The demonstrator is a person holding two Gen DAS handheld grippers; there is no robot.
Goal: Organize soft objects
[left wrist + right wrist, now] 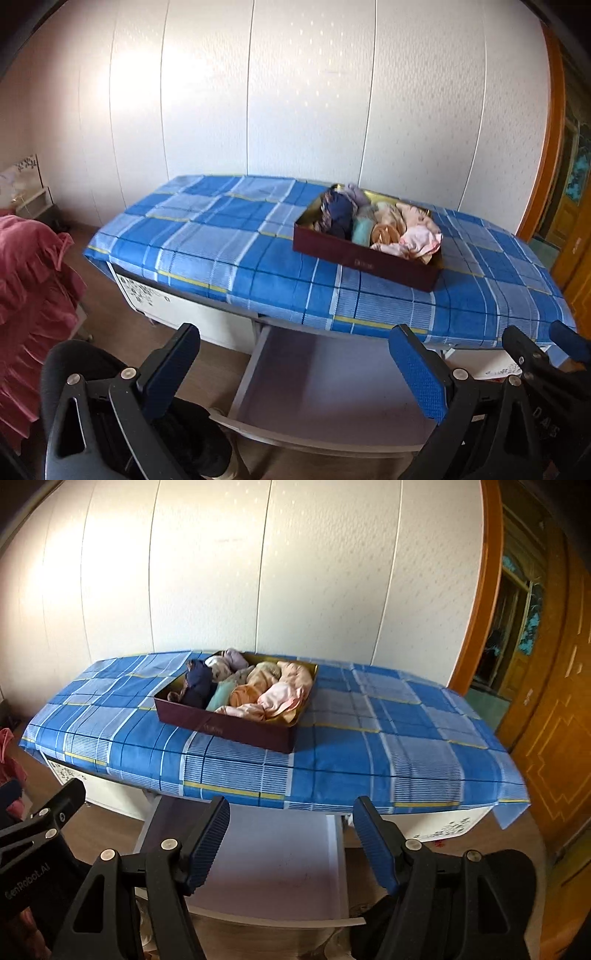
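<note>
White wall panels back a plaid-covered surface (332, 760); the maroon box (229, 731) heaped with rolled socks (255, 690) sits on it. Below the box, a drawer (273, 864) stands open. Left gripper (295, 373) and right gripper (291, 845) gape empty. Lifted carelessly, the box could tip and spill.

Ahead of both grippers we see the table (221, 240), its plaid top bare on either side of the box (365, 264), the sole obstacle on it. The wall (295, 92) closes the far edge. Directly below the jaws the pulled-out drawer (273, 864) juts toward us, its tray unoccupied. Left of the left gripper (295, 373), pink bedding (33, 295) narrows the passage; the right gripper (291, 849) hangs just beside it.
</note>
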